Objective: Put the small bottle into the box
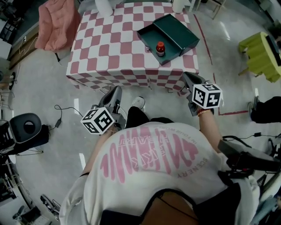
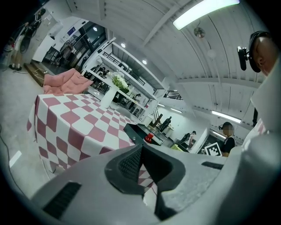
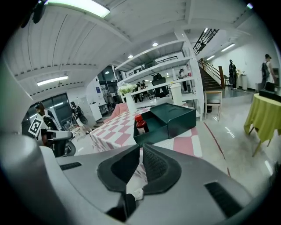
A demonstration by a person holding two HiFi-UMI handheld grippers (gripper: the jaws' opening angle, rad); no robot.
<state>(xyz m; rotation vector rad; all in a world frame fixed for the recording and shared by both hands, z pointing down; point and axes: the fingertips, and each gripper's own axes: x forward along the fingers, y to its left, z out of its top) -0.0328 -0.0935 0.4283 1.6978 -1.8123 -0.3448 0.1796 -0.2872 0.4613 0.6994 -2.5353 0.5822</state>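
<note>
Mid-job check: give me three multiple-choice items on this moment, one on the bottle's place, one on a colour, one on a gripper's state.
1. Where does the small bottle stand?
A on the floor
B inside the box
C on a chair
2. Its cap is:
A red
B blue
C yellow
3. The right gripper is:
A wide open
B shut on the bottle
C shut and empty

B: it stands upright in the open green tray.
A: the red top shows in the head view.
C: its pads meet with nothing between them.

glossy grey floor (image 1: pixel 48 83) | checkered table (image 1: pixel 109 44) | yellow-green table (image 1: pixel 259 55) | ceiling strip light (image 2: pixel 205 13)
</note>
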